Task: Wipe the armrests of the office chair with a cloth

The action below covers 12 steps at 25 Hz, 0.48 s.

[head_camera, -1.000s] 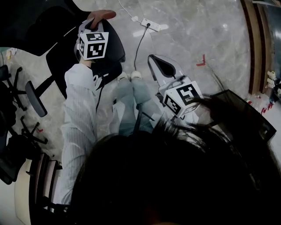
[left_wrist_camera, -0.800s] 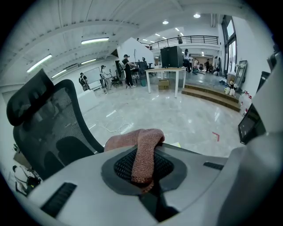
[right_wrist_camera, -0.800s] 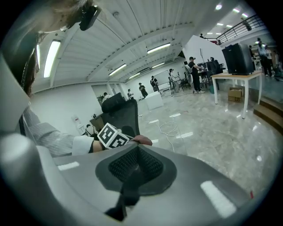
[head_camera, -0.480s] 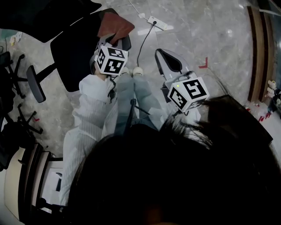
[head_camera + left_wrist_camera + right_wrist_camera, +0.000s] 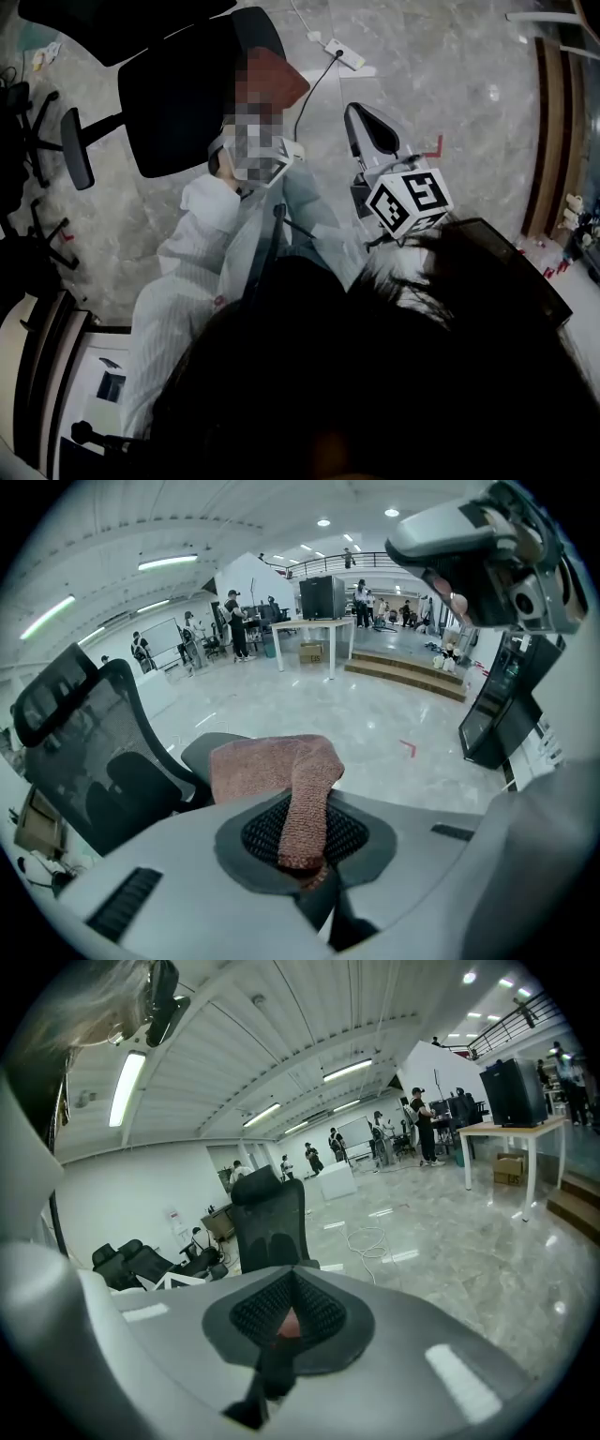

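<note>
One armrest of the office chair, at the head view's upper centre, is overlaid by the reddish knit cloth clamped in the left tool, so wiping is judged barely begun; the far-left armrest is untouched, and the right tool is held closed, empty.

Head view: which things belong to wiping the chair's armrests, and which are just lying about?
For the job: cloth, left gripper gripping it, office chair, armrest.
Lying about: power strip, red floor mark.
</note>
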Tool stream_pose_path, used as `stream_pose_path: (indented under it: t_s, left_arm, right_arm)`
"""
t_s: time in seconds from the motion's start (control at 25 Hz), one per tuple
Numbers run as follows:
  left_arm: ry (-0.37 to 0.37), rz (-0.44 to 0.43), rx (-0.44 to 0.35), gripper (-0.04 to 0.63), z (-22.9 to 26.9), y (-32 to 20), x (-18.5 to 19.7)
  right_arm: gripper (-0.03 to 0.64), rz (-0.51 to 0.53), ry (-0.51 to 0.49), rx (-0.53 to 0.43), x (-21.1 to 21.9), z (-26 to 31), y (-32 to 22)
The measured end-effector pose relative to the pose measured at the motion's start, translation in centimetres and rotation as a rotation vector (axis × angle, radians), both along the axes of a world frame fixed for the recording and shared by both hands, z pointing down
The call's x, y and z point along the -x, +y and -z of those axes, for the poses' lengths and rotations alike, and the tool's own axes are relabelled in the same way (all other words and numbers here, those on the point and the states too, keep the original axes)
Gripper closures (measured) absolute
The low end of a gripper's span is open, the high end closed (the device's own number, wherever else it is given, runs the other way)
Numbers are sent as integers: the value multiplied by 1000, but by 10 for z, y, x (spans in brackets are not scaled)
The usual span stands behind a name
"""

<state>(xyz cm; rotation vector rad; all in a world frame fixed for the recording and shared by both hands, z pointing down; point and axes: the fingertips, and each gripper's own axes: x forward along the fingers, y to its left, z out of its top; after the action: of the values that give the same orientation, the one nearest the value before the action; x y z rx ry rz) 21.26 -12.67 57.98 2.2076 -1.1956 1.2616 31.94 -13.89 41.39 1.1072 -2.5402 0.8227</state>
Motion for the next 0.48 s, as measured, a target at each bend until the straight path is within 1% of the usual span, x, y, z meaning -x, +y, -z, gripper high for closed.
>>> stream_pose_path:
  t_s: [0.2, 0.48]
  left_arm:
    - [-2, 31, -35, 552, 2, -30, 15]
    - [-26, 134, -90, 554, -3, -114, 61]
  right_arm:
    - [615, -23, 13, 26, -8, -12, 0]
    - [615, -27, 40, 67, -9, -31, -2]
